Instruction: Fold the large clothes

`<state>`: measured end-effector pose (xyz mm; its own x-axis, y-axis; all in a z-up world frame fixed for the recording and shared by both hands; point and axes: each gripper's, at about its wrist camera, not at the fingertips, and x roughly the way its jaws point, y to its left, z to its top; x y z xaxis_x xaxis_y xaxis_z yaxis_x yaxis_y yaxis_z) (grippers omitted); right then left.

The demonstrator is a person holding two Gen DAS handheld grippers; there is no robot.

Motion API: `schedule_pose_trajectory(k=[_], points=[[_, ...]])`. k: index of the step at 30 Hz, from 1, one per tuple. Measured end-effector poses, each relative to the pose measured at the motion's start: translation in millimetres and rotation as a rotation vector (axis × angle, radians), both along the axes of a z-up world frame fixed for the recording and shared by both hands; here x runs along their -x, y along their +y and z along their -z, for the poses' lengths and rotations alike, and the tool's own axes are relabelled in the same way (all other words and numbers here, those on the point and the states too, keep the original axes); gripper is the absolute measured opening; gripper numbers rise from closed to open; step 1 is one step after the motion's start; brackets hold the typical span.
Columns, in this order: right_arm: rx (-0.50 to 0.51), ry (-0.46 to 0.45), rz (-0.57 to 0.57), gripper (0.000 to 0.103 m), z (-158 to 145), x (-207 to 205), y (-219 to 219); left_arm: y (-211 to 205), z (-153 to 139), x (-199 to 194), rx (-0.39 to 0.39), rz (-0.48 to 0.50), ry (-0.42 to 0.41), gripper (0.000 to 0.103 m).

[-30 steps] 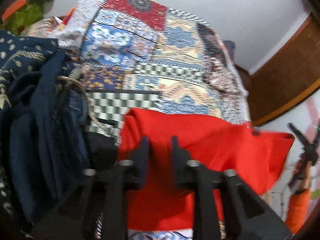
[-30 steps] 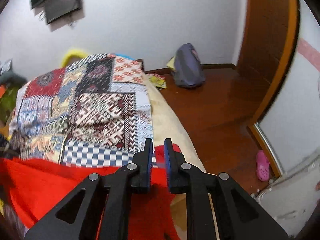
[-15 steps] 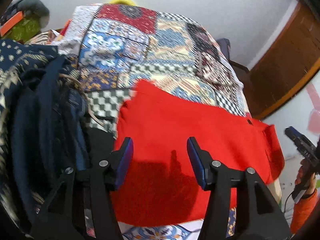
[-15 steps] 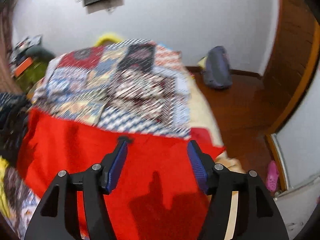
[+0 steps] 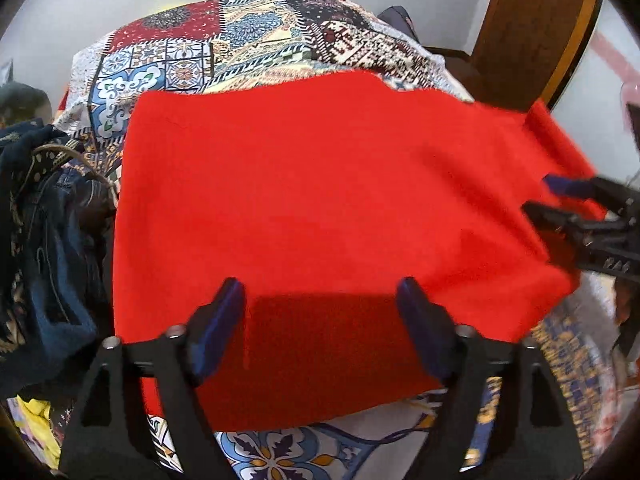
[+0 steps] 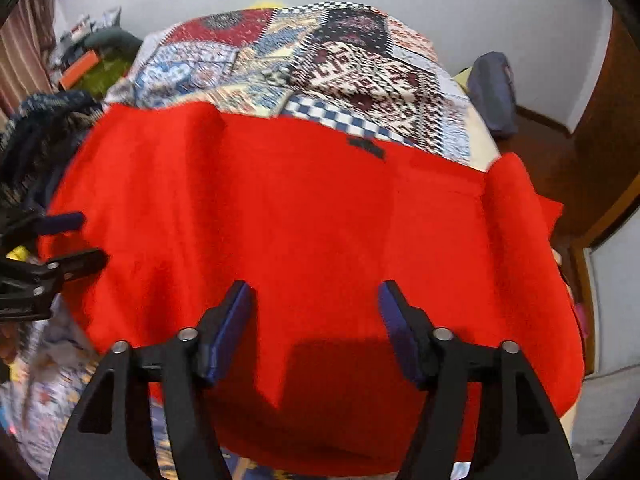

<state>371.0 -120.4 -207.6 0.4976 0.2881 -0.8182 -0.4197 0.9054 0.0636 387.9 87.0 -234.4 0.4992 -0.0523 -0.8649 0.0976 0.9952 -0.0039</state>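
A large red garment (image 5: 320,184) (image 6: 304,216) lies spread flat across a patchwork bedspread (image 5: 256,44) (image 6: 352,68). My left gripper (image 5: 320,296) hovers over the garment's near left part, its jaws wide and still opening, nothing between them. Over the near right part my right gripper (image 6: 312,300) stands the same way, jaws opening and empty. Each gripper shows in the other's view: the right gripper (image 5: 560,200) at the right edge, the left gripper (image 6: 76,240) at the left edge. A small dark label (image 6: 366,146) sits near the garment's far edge.
A heap of dark blue clothes (image 5: 44,232) (image 6: 36,132) lies left of the red garment. A grey backpack (image 6: 494,92) stands on the wooden floor (image 6: 552,160) right of the bed. A brown door (image 5: 532,24) is at the far right.
Both grippers were shut on the red garment's edge, then let go and opened wide. The garment dropped flat onto the bed, and both grippers came down closer over it.
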Motion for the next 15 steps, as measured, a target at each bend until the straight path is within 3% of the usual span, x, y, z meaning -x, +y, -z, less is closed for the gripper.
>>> schedule_pose_trajectory(k=[4, 7, 10, 15], points=[[-0.047, -0.017, 0.025, 0.083, 2.3, 4.7, -26.3, 17.3, 6.7, 12.2, 0.057, -0.019, -0.017, 0.095], [-0.113, 0.019, 0.032, 0.083, 5.4, 9.1, -42.8, 30.3, 9.7, 23.0, 0.116, -0.034, -0.004, 0.095], [-0.111, 0.007, 0.051, 0.085, 4.1, 20.2, -49.2, 39.4, 9.8, 37.7, 0.150, -0.058, -0.008, 0.095], [-0.040, -0.005, 0.138, 0.086, 5.7, 27.5, -70.0, 56.4, 13.8, 59.2, 0.068, -0.139, 0.001, 0.095]])
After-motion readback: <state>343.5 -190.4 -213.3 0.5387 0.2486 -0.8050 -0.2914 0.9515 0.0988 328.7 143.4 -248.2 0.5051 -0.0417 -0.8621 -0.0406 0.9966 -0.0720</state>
